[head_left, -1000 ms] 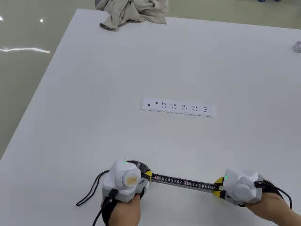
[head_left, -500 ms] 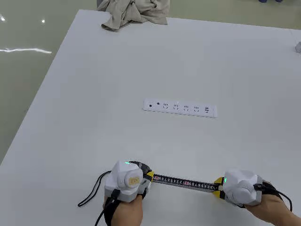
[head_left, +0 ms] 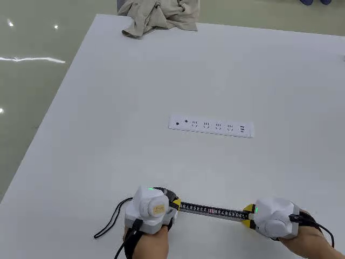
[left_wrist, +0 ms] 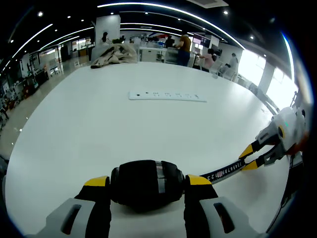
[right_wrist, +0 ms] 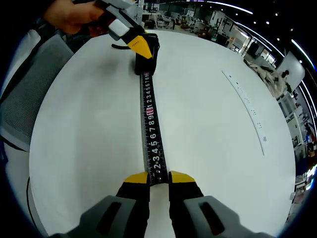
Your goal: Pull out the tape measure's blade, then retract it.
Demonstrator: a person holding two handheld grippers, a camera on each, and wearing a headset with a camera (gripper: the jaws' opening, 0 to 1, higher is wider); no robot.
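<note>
White bench carries the tape measure near its front edge, clamped between the left gripper jaws; the right gripper jaws pinch the tip of the drawn-out blade.

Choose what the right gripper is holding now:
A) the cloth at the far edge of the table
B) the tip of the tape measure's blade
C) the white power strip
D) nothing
B: the right gripper is shut on the tip of the blade, which runs back to the tape measure case.
</note>
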